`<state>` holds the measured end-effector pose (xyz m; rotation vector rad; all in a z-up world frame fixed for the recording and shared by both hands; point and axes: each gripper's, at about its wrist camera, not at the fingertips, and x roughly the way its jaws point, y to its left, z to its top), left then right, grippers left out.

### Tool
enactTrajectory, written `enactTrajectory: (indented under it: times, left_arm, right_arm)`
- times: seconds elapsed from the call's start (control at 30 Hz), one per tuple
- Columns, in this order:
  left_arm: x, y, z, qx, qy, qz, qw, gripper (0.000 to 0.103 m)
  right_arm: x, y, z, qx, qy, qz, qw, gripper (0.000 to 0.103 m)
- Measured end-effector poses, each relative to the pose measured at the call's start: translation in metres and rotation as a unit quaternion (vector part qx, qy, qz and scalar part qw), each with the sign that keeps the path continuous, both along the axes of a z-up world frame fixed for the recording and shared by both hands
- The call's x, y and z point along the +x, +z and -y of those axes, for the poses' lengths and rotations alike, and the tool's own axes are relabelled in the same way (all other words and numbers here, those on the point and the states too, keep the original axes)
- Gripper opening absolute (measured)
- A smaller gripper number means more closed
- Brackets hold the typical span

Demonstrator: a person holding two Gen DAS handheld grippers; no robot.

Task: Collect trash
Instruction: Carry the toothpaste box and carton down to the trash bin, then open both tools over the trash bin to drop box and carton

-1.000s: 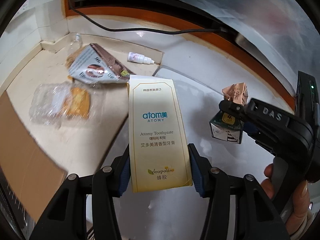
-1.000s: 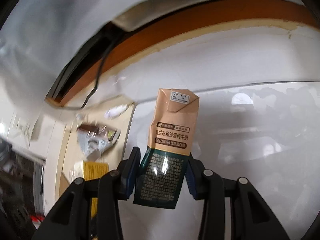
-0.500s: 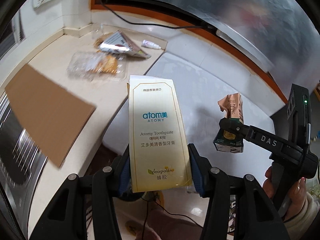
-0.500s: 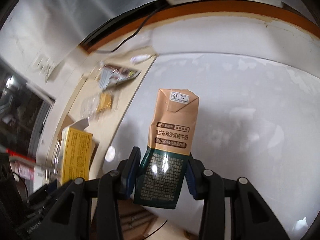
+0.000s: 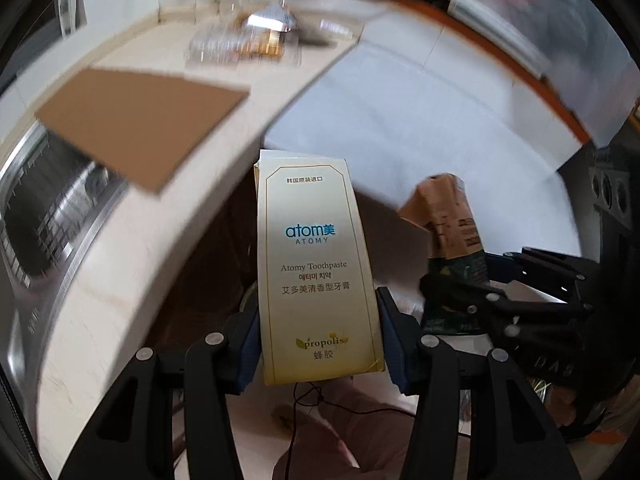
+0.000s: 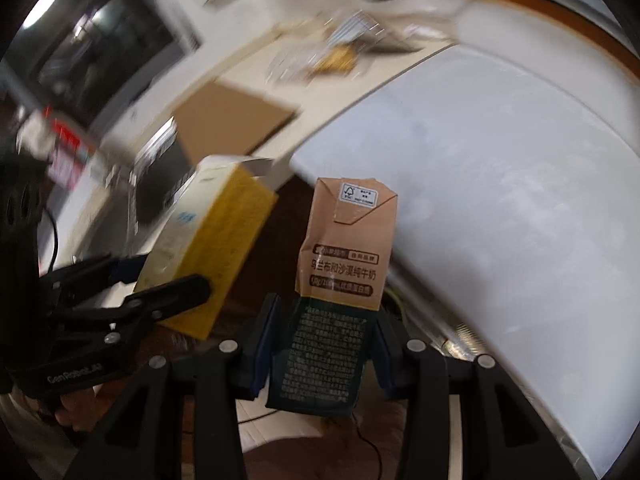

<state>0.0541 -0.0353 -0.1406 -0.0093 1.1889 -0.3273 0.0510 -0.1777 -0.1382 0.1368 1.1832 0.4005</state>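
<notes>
Left wrist view: toothpaste box hides floor; counter litter blurred.

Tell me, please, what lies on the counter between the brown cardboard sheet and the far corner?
In the left wrist view, clear plastic packaging with something yellow inside lies past the cardboard sheet; behind it, a silvery wrapper.

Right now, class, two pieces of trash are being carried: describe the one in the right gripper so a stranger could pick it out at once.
Look in front of the big white appliance top, where two black grippers are held side by side. The right gripper clamps a small milk carton. Unlike the taller cream and yellow toothpaste box beside it, it is tan above and dark green below.
</notes>
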Motion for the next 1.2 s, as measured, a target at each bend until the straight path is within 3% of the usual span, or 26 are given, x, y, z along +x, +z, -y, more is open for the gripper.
enactTrajectory:
  times: [0.27, 0.57, 0.7, 0.93, 1.03, 1.2]
  left_arm:
    - [-0.008, -0.098, -0.020, 0.021, 0.011, -0.032, 0.9992, 0.050]
    - [-0.001, -0.242, -0.034, 0.057, -0.001, -0.065, 0.9962, 0.050]
    - [0.008, -0.284, -0.037, 0.064, -0.013, -0.072, 0.9953, 0.050]
    - [0.029, -0.320, -0.041, 0.076, -0.015, -0.074, 0.9942, 0.059]
    - [0.033, -0.322, -0.049, 0.083, -0.003, -0.071, 0.9940, 0.062]
    - [0.036, -0.306, -0.052, 0.079, 0.015, -0.069, 0.9944, 0.066]
  right_arm:
    - [-0.001, -0.101, -0.035, -0.039, 0.037, -0.032, 0.998, 0.042]
    - [0.020, -0.251, -0.047, -0.088, 0.061, -0.083, 0.991, 0.042]
    - [0.037, -0.305, -0.050, -0.101, 0.065, -0.103, 0.987, 0.042]
    - [0.065, -0.354, -0.051, -0.090, 0.062, -0.128, 0.986, 0.044]
    - [0.069, -0.356, -0.046, -0.081, 0.052, -0.125, 0.987, 0.053]
    - [0.068, -0.347, -0.045, -0.077, 0.045, -0.121, 0.989, 0.053]
